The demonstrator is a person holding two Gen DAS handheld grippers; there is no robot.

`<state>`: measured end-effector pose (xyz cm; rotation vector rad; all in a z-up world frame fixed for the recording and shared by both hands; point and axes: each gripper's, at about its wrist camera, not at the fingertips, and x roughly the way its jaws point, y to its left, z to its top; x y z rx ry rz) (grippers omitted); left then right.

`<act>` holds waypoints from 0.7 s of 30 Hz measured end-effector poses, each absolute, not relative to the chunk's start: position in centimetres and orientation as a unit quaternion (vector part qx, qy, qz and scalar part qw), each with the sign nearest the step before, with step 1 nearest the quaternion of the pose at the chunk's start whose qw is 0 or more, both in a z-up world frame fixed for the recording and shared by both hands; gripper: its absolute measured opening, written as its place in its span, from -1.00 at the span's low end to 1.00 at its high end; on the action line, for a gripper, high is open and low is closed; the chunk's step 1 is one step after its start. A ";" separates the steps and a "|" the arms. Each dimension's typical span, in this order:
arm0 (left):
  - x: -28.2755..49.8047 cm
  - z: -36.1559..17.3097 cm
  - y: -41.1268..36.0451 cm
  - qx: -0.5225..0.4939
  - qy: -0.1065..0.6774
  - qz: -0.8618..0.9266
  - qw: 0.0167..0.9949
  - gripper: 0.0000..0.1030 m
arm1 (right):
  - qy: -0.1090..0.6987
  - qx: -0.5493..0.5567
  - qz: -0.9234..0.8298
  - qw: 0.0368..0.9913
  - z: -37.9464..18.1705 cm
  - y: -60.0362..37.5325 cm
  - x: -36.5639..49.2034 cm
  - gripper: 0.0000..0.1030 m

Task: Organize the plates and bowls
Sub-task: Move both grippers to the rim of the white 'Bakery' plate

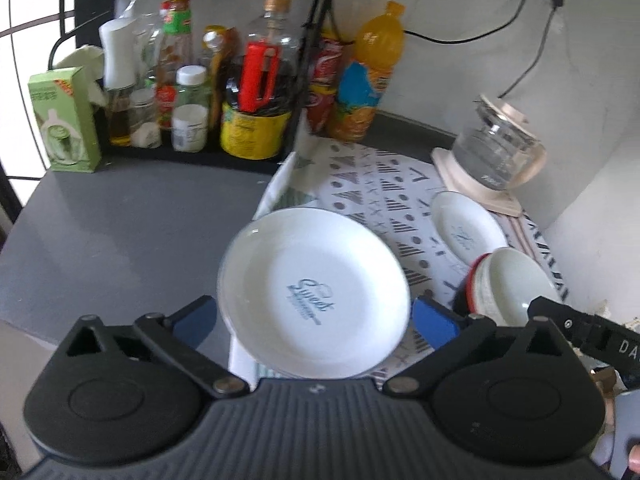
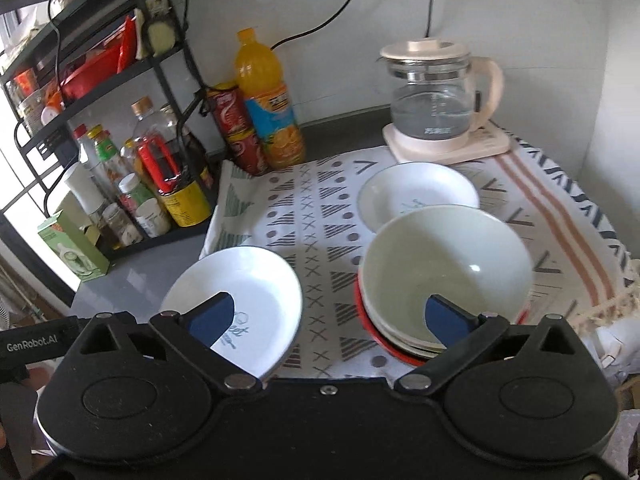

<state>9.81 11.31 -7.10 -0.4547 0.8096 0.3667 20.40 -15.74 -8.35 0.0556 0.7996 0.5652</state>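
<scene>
Patterned cloth (image 2: 320,216) covers the grey table; both tools, left tool (image 1: 316,320) and right tool (image 2: 332,320), hang spread and empty above a near plate (image 1: 316,292) and bowl stack (image 2: 444,276). Next, likely stacking the far plate (image 2: 416,192) needs a rim grip

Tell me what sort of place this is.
Most likely a home kitchen counter. A black rack crowded with sauce bottles and jars stands at the back, a glass electric kettle sits plugged in by the wall, and white plates and stacked bowls rest on a patterned cloth.
</scene>
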 end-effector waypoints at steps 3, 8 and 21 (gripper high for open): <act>10.6 -6.9 10.4 -0.213 0.389 0.161 0.882 1.00 | 0.382 0.035 0.260 0.886 -8.2 -16.8 20.7 1.00; 12.1 -6.6 9.3 -0.208 0.391 0.150 0.884 1.00 | 0.378 0.043 0.246 0.892 -8.1 -18.3 22.1 1.00; 19.3 -6.9 6.2 -0.212 0.396 0.134 0.884 1.00 | 0.381 0.039 0.231 0.894 -8.7 -22.6 28.7 1.00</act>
